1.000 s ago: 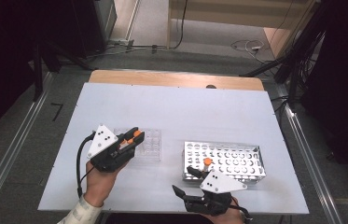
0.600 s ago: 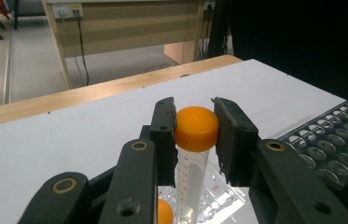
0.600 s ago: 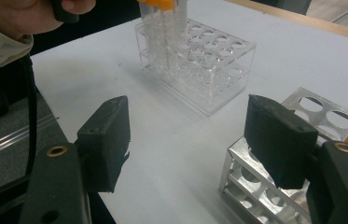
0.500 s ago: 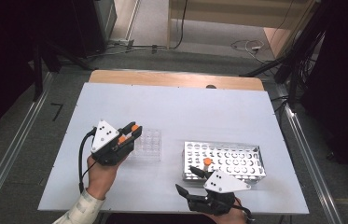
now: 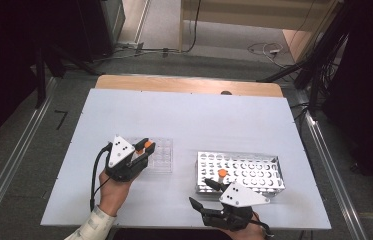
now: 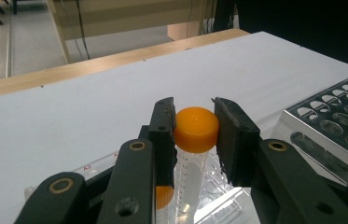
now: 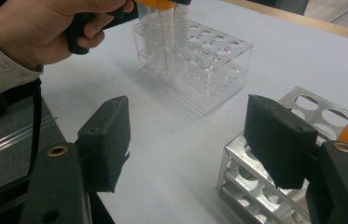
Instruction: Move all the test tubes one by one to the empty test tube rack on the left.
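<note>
Your left gripper (image 5: 143, 150) has moved right and farther in over the last second, and now sits over the near left corner of the clear plastic rack (image 5: 160, 155). Its jaws are clamped on the orange cap of a centrifuge tube (image 6: 194, 140). The tube stands upright with its lower end down among the rack's cells, so the placing step looks nearly finished; judging by this, letting go is what remains.

The left gripper view shows the grip itself: both pads flat against the cap, the graduated tube body hanging straight below, and a second orange cap (image 6: 163, 196) low beside it. From the high view you can't tell which cell the tube is entering.

Your right gripper (image 5: 209, 206) has barely shifted; it waits at the near edge of the table, jaws spread wide with nothing between them, just near-left of the metal rack (image 5: 254, 170), where one orange-capped tube (image 5: 221, 174) stands.
</note>
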